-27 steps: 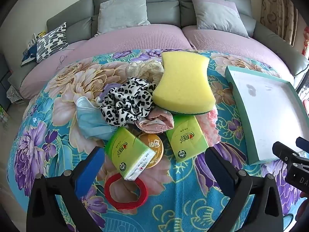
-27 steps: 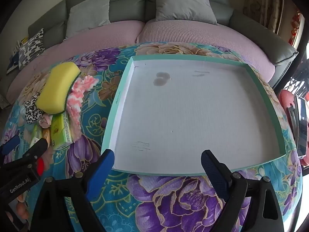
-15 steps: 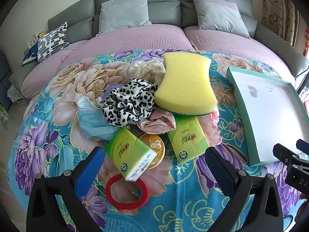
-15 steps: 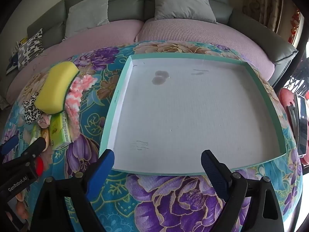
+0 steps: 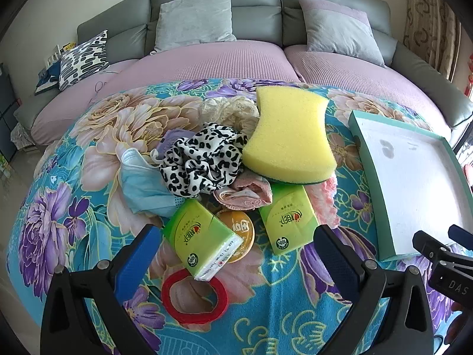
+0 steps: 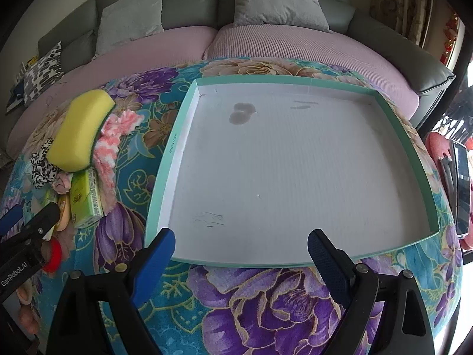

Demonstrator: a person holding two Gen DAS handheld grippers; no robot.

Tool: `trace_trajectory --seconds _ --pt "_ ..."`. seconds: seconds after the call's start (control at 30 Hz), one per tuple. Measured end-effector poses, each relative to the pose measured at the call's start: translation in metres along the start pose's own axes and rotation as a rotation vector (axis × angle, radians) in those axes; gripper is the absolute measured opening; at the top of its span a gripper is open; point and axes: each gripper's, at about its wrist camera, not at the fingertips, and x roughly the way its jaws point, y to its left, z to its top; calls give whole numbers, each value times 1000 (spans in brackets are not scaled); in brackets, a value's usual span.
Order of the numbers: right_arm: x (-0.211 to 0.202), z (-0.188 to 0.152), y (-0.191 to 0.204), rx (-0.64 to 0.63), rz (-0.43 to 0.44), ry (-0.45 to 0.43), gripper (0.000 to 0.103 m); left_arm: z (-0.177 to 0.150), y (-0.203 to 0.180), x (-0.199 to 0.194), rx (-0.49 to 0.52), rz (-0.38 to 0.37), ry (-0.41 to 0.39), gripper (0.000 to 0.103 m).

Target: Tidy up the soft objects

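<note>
A pile of soft things lies on the floral cloth: a yellow sponge [image 5: 291, 136] [image 6: 79, 130], a leopard scrunchie [image 5: 201, 159], a blue face mask [image 5: 142, 182], a pink cloth [image 5: 245, 192], a pink fluffy cloth [image 5: 325, 201], cream lace [image 5: 230, 111], two green tissue packs [image 5: 201, 242] [image 5: 289, 222], an orange round tin [image 5: 238, 227] and a red ring [image 5: 195, 298]. My left gripper [image 5: 233, 251] is open just in front of the pile, empty. My right gripper [image 6: 239, 251] is open, empty, at the near rim of the empty teal-edged white tray [image 6: 295, 162] [image 5: 366, 177].
A grey sofa with purple seat covers [image 5: 207, 62] and cushions [image 5: 192, 20] stands behind the table. A phone [image 6: 461, 189] and red items lie off the table's right edge. The left gripper's body shows at the lower left of the right wrist view [image 6: 26, 245].
Both views have shifted slightly; the left gripper has drawn back and tilted a little so the pile sits marginally lower. Both grippers stay open and empty.
</note>
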Motion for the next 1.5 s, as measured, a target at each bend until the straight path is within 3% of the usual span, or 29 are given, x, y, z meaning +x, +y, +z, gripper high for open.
trace_trajectory --seconds 1.5 --pt "2 -1 3 -7 -4 15 93 -1 -4 0 9 -6 3 103"
